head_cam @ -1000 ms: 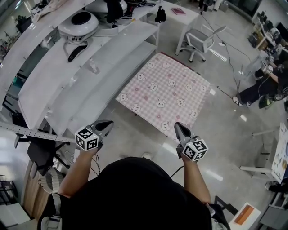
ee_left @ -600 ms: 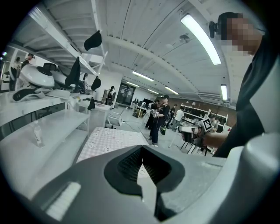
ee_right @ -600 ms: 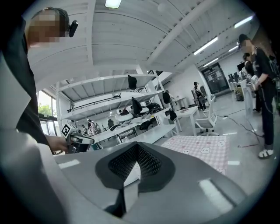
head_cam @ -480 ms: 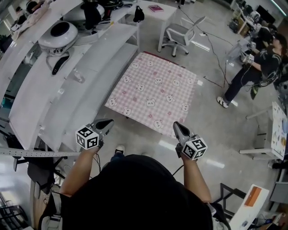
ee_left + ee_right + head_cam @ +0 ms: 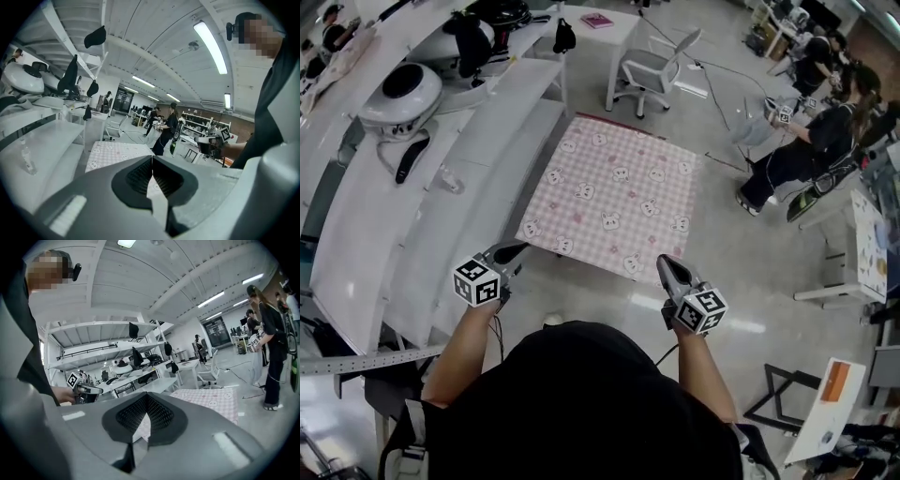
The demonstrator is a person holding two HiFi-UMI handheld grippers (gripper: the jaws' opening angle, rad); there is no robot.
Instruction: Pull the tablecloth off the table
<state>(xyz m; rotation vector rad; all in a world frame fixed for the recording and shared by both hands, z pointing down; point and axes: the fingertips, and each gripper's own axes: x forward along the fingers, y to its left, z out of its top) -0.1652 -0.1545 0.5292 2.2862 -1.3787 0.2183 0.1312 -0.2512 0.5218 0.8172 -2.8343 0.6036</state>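
A pink checked tablecloth (image 5: 614,197) printed with small animals lies flat over a low table on the floor ahead of me. My left gripper (image 5: 508,253) hangs just short of the cloth's near left corner, shut and holding nothing. Off the near right corner, my right gripper (image 5: 668,270) is also shut and empty. In the left gripper view the closed jaws meet at the left gripper's tips (image 5: 152,161), with the tablecloth (image 5: 117,151) beyond. The right gripper view shows the right gripper (image 5: 146,403) closed, the tablecloth (image 5: 213,401) lying ahead to the right.
Long white shelving (image 5: 441,187) runs along the table's left side. A white office chair (image 5: 652,66) and a white desk (image 5: 600,23) stand behind the table. A person (image 5: 806,141) sits at the right, with cables on the floor nearby.
I have come closer to the table, so its near edge now lies just beyond both grippers. Both grippers stay shut; the left one sits slightly lower and further left.
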